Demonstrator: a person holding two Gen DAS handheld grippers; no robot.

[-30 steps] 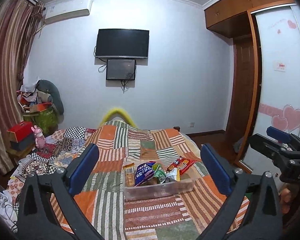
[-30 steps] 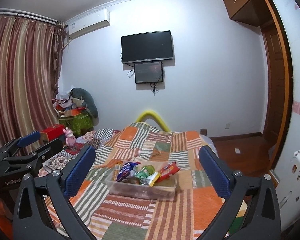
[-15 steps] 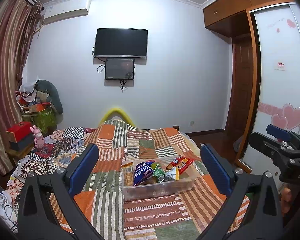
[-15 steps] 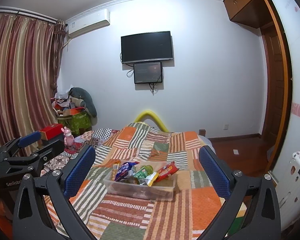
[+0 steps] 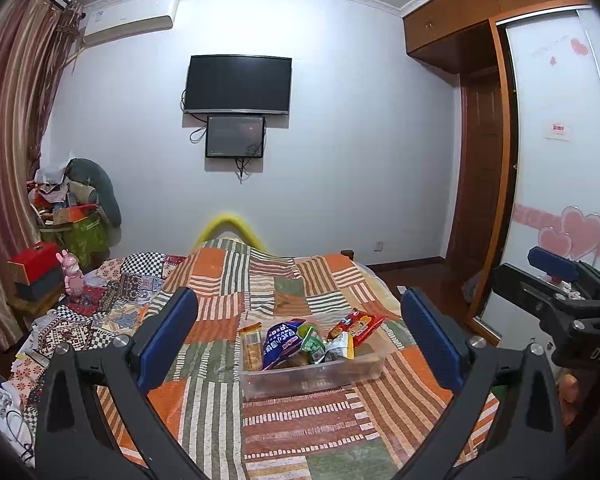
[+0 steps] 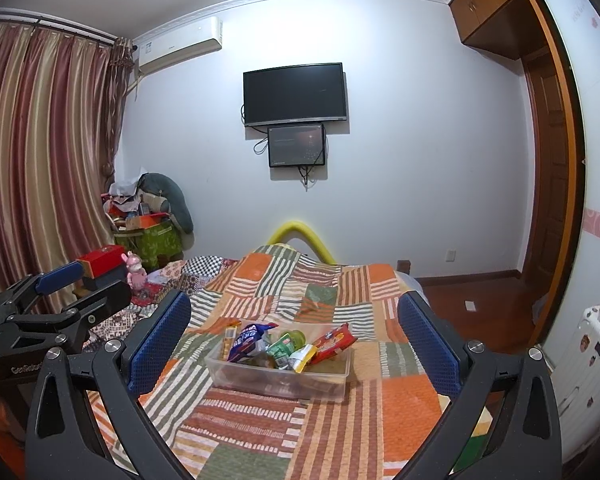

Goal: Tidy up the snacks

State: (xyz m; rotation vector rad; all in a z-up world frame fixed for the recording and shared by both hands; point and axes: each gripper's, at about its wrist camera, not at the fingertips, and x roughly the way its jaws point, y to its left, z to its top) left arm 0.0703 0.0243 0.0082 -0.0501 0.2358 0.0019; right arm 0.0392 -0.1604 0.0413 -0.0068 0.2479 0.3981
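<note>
A clear plastic bin [image 5: 366, 374] [image 6: 332, 380] stands on the patchwork bedspread [image 5: 228, 412] [image 6: 404, 400]. It holds several snack packs: a blue bag [image 5: 282, 342] [image 6: 246, 340], a red pack [image 5: 358, 325] [image 6: 334, 340], a green pack [image 5: 312, 346] [image 6: 281, 348] and a tan biscuit pack [image 5: 251, 346]. My left gripper [image 5: 300, 336] is open and empty, held back above the bed in front of the bin. My right gripper [image 6: 294, 338] is open and empty, likewise short of the bin. Each gripper shows at the edge of the other's view.
A bedside stand with a red box [image 5: 34, 264] and a pink toy [image 5: 73, 276] is at the left, beside a cluttered green box [image 6: 152, 240]. A wardrobe [image 5: 556, 184] and a door [image 5: 480, 168] are at the right. A white suitcase [image 6: 588, 364] stands by the bed's right side.
Both views have drifted slightly; the bin sits a little higher in the right wrist view. Both grippers stay open and empty.
</note>
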